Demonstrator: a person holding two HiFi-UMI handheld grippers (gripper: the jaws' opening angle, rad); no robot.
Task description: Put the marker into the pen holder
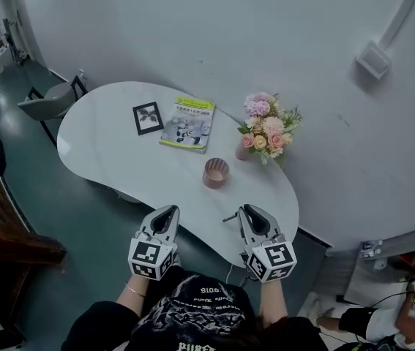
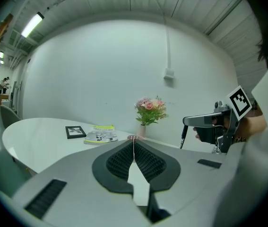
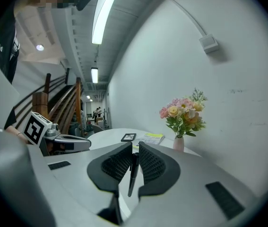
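Note:
The black marker (image 3: 133,171) is clamped between the pads of my right gripper (image 3: 135,145), lying along the jaws. In the head view the marker (image 1: 230,216) pokes out to the left of the right gripper (image 1: 242,210), above the table's near edge. The pink ribbed pen holder (image 1: 216,172) stands upright on the white table (image 1: 112,152), a little beyond both grippers. My left gripper (image 1: 166,213) hovers beside the right one, its jaws (image 2: 133,142) closed together with nothing in them. From the left gripper view the marker (image 2: 182,137) hangs down from the right gripper (image 2: 190,122).
A vase of pink flowers (image 1: 269,130) stands right of the pen holder. A green-edged book (image 1: 187,123) and a black picture frame (image 1: 148,117) lie further back. A grey chair (image 1: 52,99) stands at the table's far left. The white wall is close behind the flowers.

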